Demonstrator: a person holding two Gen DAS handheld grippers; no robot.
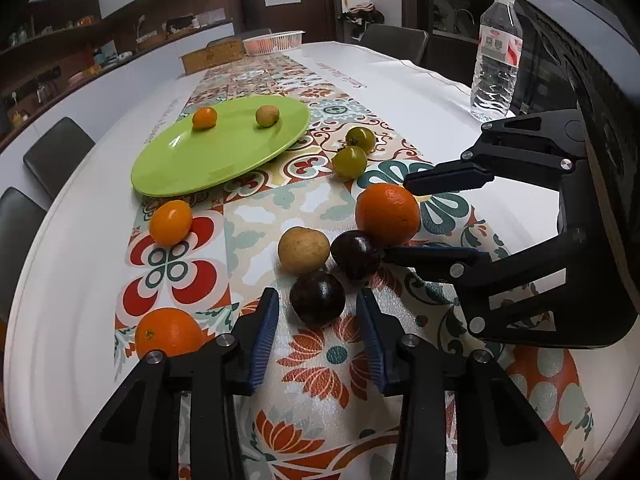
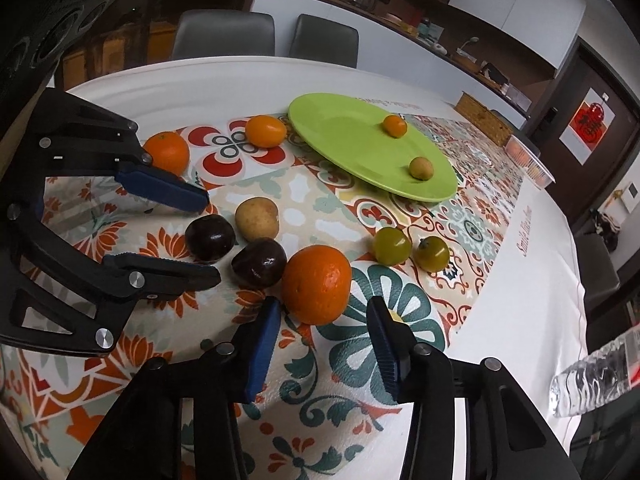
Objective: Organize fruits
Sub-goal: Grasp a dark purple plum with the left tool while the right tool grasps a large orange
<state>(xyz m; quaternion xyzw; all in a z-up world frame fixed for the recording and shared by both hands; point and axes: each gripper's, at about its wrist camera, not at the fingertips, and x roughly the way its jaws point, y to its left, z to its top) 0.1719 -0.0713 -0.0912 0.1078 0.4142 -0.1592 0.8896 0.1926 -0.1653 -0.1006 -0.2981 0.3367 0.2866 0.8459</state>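
Observation:
A dark plum (image 1: pixel 317 298) lies on the patterned cloth between the tips of my left gripper (image 1: pixel 317 292), whose blue pads stand a little off it on both sides; the gripper is open. A large orange (image 2: pixel 316 284) sits at the tips of my right gripper (image 2: pixel 324 300), which is also open, with a gap at the right pad. A second plum (image 1: pixel 356 255) and a tan round fruit (image 1: pixel 303 250) lie just beyond. The green plate (image 1: pixel 180 168) farther back holds a small orange fruit (image 1: pixel 204 117) and a yellowish one (image 1: pixel 267 115).
Two green tomatoes (image 1: pixel 350 162) lie right of the plate. An oval orange fruit (image 1: pixel 171 222) and another orange (image 1: pixel 168 332) lie to the left. A water bottle (image 1: pixel 496 56) stands at the table's right edge, a plastic container (image 1: pixel 272 42) at the far end. Chairs surround the table.

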